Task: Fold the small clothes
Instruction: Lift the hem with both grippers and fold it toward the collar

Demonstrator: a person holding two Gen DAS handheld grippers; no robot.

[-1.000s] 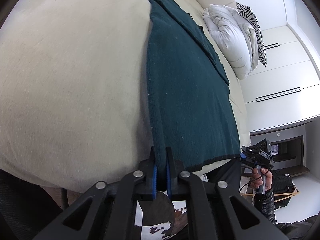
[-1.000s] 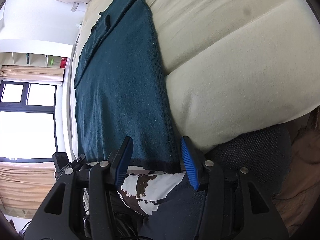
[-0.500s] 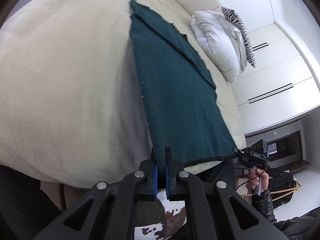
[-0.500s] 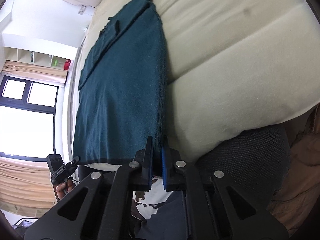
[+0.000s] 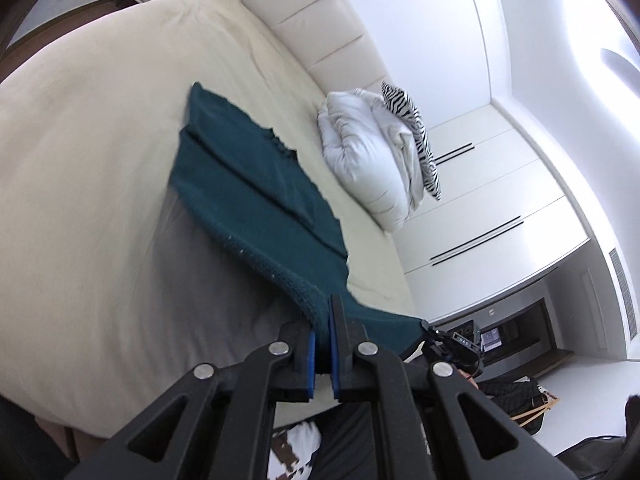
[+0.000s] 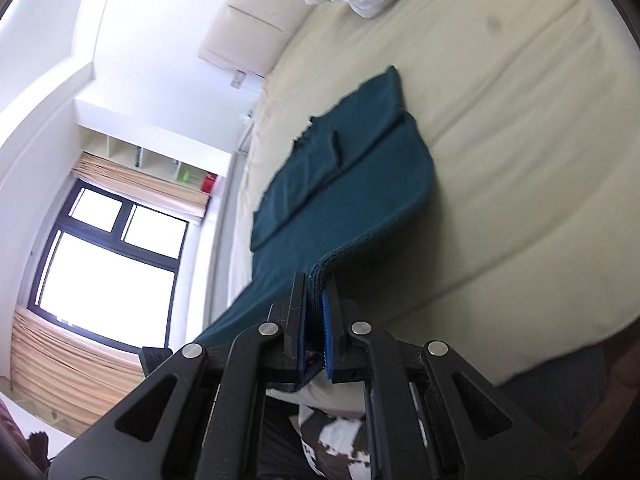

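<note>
Both claws, left claw (image 5: 323,332) and right claw (image 6: 316,312), pinch the teal garment (image 5: 256,184) over a cream bed (image 5: 88,152) near white wardrobes (image 5: 492,204).

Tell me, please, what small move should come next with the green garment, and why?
Probably carry both held corners forward over the far part. The left gripper and right gripper each pinch a near corner of the green garment, lifted off the bed, while its far end lies flat.

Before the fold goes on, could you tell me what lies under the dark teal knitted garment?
Under the dark teal knitted garment lies the cream bed sheet, shadowed beneath its lifted near end. Whatever sits under the flat far part is covered.
</note>
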